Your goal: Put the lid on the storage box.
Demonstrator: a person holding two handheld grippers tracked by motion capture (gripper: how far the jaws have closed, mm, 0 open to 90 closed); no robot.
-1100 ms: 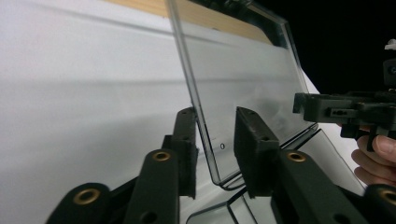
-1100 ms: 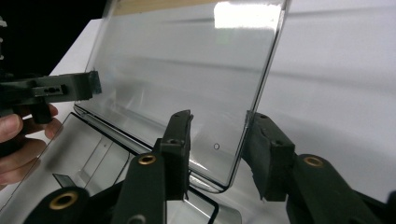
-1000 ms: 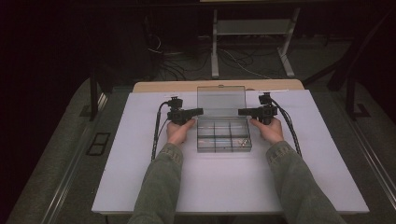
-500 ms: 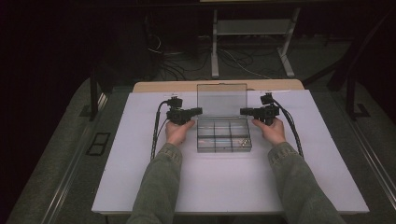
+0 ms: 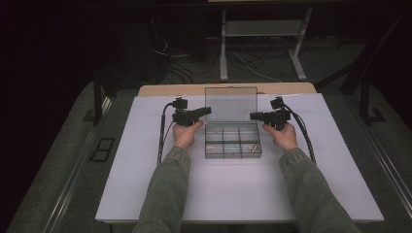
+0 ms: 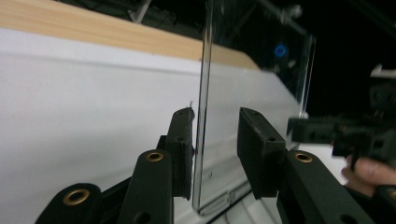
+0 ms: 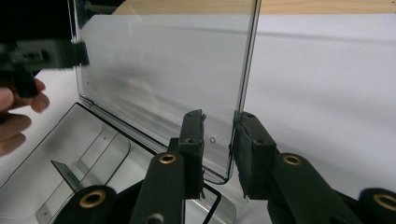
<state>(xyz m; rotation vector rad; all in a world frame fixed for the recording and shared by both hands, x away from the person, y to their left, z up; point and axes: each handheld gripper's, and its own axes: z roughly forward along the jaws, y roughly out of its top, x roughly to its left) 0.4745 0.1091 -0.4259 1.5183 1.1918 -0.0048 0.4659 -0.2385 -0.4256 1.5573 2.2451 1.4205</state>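
Note:
A clear plastic compartment box [image 5: 232, 156] sits mid-table with its lid [image 5: 231, 103] standing upright. Small metal parts [image 5: 251, 147] lie in its front right compartment. My left gripper [image 5: 207, 112] is at the lid's left edge. In the left gripper view it [image 6: 215, 116] is open, its jaws either side of the lid's [image 6: 257, 60] edge, which stands close to the left pad [image 6: 183, 140]. My right gripper [image 5: 253, 116] is at the lid's right edge. It [image 7: 220, 116] is open too, with the lid [image 7: 163, 70] edge against its right pad [image 7: 250, 149].
The white table top [image 5: 233, 199] has bare room in front of and beside the box. A wooden strip [image 5: 170, 90] runs along its far edge. Beyond lie a dark floor, cables and a white stand [image 5: 262, 29]. The box's compartments [image 7: 93, 154] lie below the right gripper.
Both grippers have crept very slightly farther up the table along the lid's side edges. The lid stands as before.

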